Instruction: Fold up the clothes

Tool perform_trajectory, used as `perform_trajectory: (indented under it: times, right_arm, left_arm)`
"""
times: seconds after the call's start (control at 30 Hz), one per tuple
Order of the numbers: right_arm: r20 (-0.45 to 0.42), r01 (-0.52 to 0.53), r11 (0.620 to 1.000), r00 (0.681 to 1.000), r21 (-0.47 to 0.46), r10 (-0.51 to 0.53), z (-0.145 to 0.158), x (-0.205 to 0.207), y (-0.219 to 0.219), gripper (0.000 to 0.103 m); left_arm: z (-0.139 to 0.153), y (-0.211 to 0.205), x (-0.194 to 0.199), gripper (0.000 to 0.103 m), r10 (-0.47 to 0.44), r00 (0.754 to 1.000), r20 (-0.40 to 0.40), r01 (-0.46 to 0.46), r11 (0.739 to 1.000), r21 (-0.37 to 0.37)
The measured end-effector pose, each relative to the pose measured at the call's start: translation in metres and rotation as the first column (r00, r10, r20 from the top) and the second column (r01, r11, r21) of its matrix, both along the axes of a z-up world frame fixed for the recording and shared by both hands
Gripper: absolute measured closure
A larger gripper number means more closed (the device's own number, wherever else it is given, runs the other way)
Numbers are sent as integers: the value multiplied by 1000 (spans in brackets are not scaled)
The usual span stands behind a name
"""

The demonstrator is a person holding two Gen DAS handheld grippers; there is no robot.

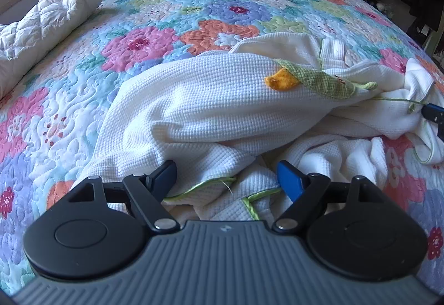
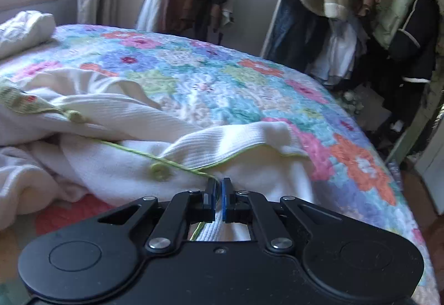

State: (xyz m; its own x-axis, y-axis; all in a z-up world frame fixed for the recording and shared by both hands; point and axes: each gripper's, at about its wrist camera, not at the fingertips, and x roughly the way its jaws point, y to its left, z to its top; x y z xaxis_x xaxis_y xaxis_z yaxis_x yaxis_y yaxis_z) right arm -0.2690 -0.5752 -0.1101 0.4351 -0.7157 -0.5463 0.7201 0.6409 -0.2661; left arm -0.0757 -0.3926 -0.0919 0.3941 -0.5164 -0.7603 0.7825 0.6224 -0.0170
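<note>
From the left wrist view, the white waffle-knit garment with green piping [image 1: 211, 99] lies crumpled on the floral quilted bedspread [image 1: 155, 22], its green-and-orange appliqué [image 1: 302, 77] facing up. The left gripper [image 1: 226, 174] sits low at the near edge of the heap, jaws spread wide and holding nothing, a green-piped hem just ahead between the blue pads. To do this step well, I judge it should close on that single hem layer, not the bunched cloth beneath, then draw away from the other grip to spread the fabric. At far right the right gripper [image 1: 433, 115] meets the cloth. In the right wrist view, the right gripper [image 2: 218, 195] is level and nearly closed, pinching the garment's [image 2: 116, 166] edge beside a green button [image 2: 161, 171].
</note>
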Motion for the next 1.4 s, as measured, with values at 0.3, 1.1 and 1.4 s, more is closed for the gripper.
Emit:
perform_trajectory:
  times: [0.3,1.1,1.4]
  right_arm:
    - [242,211,860,904,464,-353,-16,-66,-79,93]
    - [425,-339,617,905,710,8,-25,11,16,36]
    - [441,-292,691,896,661,-43,-46,54,29,82]
  left_arm:
    - [-1,-1,-1,22,-5,1000,-1,5,1000,4]
    - [37,15,41,84,50,998,45,-43,990,-137]
    - [33,24,74,89,60,998,-34,-66,973,-223]
